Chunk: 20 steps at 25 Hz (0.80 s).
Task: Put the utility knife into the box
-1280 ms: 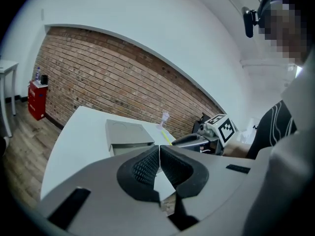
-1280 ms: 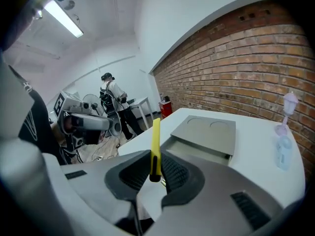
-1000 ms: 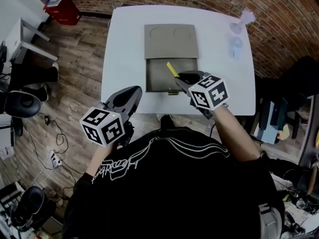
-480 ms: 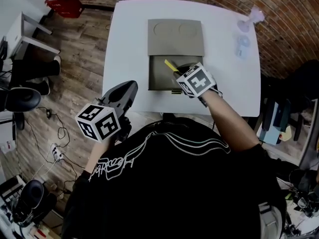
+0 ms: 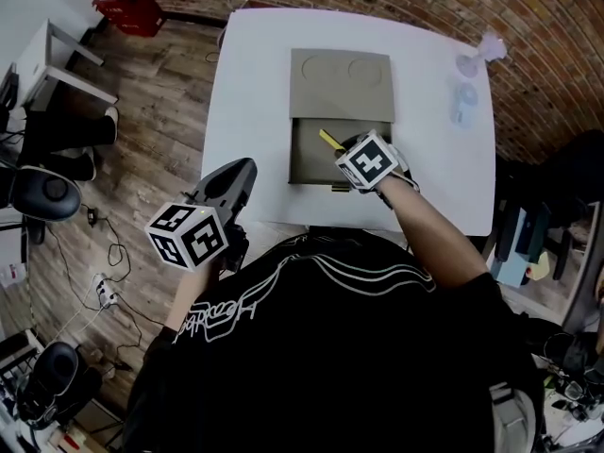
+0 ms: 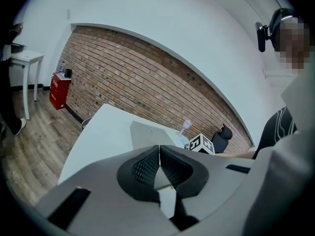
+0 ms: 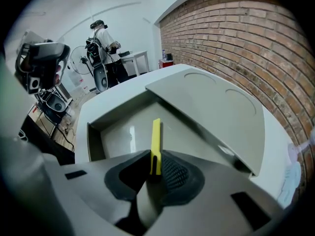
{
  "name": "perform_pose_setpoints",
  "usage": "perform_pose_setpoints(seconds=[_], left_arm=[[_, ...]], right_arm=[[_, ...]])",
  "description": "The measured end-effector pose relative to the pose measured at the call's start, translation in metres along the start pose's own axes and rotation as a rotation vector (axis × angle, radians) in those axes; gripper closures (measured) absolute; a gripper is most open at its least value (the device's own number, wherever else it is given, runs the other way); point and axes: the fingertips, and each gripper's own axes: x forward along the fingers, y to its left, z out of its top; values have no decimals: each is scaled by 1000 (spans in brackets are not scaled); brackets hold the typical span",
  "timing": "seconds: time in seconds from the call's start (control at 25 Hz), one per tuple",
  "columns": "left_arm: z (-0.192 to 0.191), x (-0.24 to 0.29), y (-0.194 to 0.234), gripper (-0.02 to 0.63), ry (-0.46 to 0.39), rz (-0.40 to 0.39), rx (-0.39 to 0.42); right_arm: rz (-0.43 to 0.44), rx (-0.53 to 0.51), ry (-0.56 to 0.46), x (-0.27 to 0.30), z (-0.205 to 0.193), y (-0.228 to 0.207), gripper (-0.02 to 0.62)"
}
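A yellow utility knife (image 5: pixel 329 140) (image 7: pixel 156 144) sticks out ahead of my right gripper (image 5: pixel 345 151) (image 7: pixel 155 170), whose jaws are shut on its rear end. Gripper and knife hang over the open grey-green box (image 5: pixel 309 156) (image 7: pixel 125 132) on the white table (image 5: pixel 247 83); whether the knife touches the box floor I cannot tell. The box's lid (image 5: pixel 341 85) (image 7: pixel 216 107) lies back towards the brick wall. My left gripper (image 5: pixel 232 181) (image 6: pixel 159 162) is held off the table's near left corner, shut with nothing between its jaws.
A small clear stand (image 5: pixel 476 56) and a pale blue item (image 5: pixel 461 100) sit at the table's far right. Wooden floor (image 5: pixel 142 130), a red box (image 5: pixel 131 8) and a black office chair (image 5: pixel 42 196) lie to the left. A person (image 7: pixel 106 41) stands far off in the right gripper view.
The right gripper has carried the knife forward and lower over the open box. The left gripper has stayed roughly where it was.
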Motion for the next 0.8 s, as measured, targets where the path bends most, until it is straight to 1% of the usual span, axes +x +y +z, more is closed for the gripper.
perform_pose_setpoints(seconds=[0.32,0.36,0.48,0.52,0.64,0.72,0.8], left_arm=[[2,4,1,574,-3,-11,2],[2,4,1,575,-3,-12,4],[2,1,-1,575,-2,-14,8],[1,0,-3,575,-2,-15,9],[-1,-3,-8,575,-2,-24,12],[-2,-4,-12,575,3,-32,16],[-5,-5,-18,574,9,-44,19]], right_arm=[[28,19,7,0,1,0,523],[32,25,3,0,1,1,515],[29,42,-13,-4,0,1,445],[24,49,-23,-7,0,0,435],[39,87,-91,-20,7,1,405],[69,102,-174,-34,17,8,360],[98,115,-269,-53,27,19,360]])
